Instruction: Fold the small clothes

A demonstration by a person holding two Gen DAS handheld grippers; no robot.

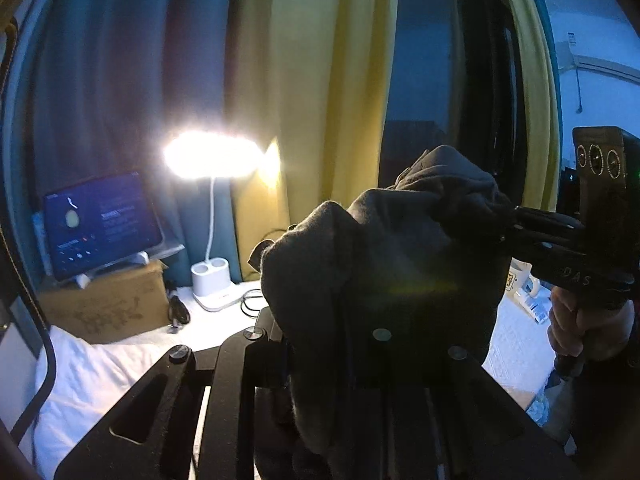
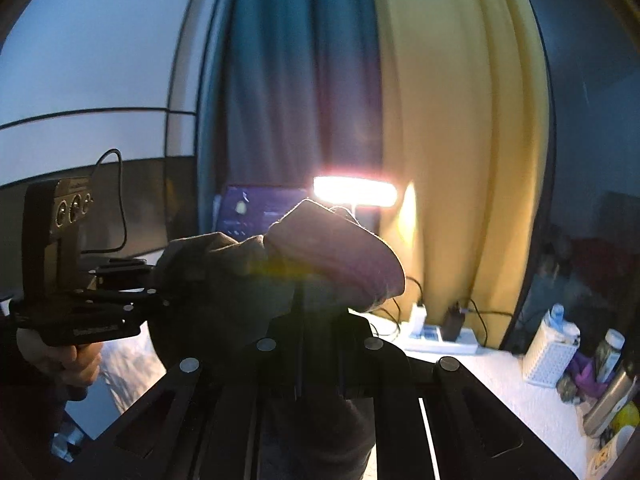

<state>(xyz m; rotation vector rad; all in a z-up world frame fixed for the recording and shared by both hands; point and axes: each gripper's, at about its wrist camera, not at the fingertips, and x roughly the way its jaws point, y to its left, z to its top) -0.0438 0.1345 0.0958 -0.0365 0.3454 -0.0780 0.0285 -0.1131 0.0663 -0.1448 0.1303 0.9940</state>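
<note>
Holding a small dark garment (image 1: 384, 248) aloft between both tools, the person appears to be at the lifting or straightening step that comes ahead of a fold; no fold is set down yet, and the cloth hangs bunched and creased, clear of the white bed (image 1: 88, 376) in the lower left of the left wrist view. In that view the right gripper (image 1: 520, 220) enters from the right edge at mid-height, its fingers clenched on the garment's upper right edge. In the right wrist view the left gripper (image 2: 160, 292) enters from the left edge at mid-height, fingers likewise closed on a gathered edge of the cloth. Each camera's own fingers are largely buried under dark fabric at lower centre, so the exact gap cannot be read there; the grasp is judged from the opposite view. The garment fills the centre of both frames, backlit by the desk lamp (image 1: 212, 156), which makes seams and edges hard to trace. By my reading, the next move calls for drawing the two held points apart to take out the slack, then lowering the cloth flat onto the bed before any edge is brought over. Risk noted: with the fabric wadded between the grips, a corner may be pinched double and the fold would start crooked. A tablet (image 1: 100, 224) stands on a cardboard box (image 1: 108, 308) at left, well apart from the work.
</note>
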